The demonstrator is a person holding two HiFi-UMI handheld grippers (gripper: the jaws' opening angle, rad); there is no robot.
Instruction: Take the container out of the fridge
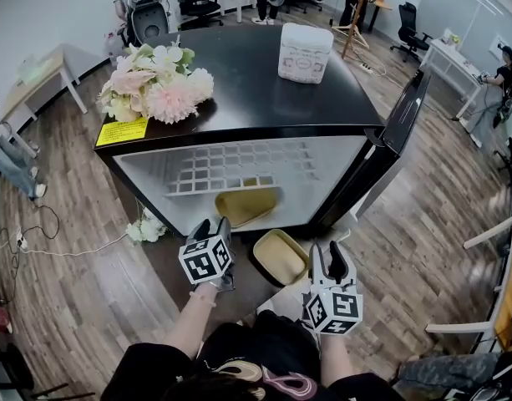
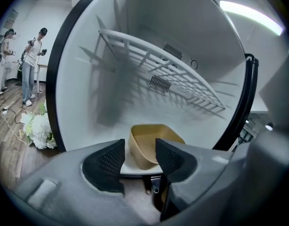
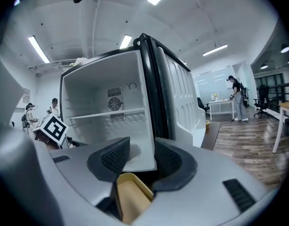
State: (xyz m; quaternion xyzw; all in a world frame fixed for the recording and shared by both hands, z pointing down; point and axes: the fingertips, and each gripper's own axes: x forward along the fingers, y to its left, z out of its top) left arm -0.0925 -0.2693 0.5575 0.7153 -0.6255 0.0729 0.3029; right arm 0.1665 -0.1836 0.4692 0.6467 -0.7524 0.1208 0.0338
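A tan container [image 1: 247, 204] lies on the white floor of the open fridge [image 1: 239, 170], near its front edge. In the left gripper view this container [image 2: 151, 145] shows just beyond the jaws. My left gripper [image 1: 214, 226] [image 2: 139, 157] is open in front of it, pads apart and touching nothing. A second tan container [image 1: 281, 256] rests on the dark mat outside the fridge. My right gripper [image 1: 328, 253] [image 3: 142, 157] stands open just right of it. That container's rim [image 3: 130, 199] shows under the jaws, and the pads do not press on it.
The fridge door [image 1: 402, 132] stands open to the right. A wire shelf [image 1: 239, 167] spans the fridge above the container. Flowers [image 1: 155, 82] and a white pack [image 1: 304, 53] sit on the black top. More flowers [image 1: 145, 226] lie on the wooden floor at the left.
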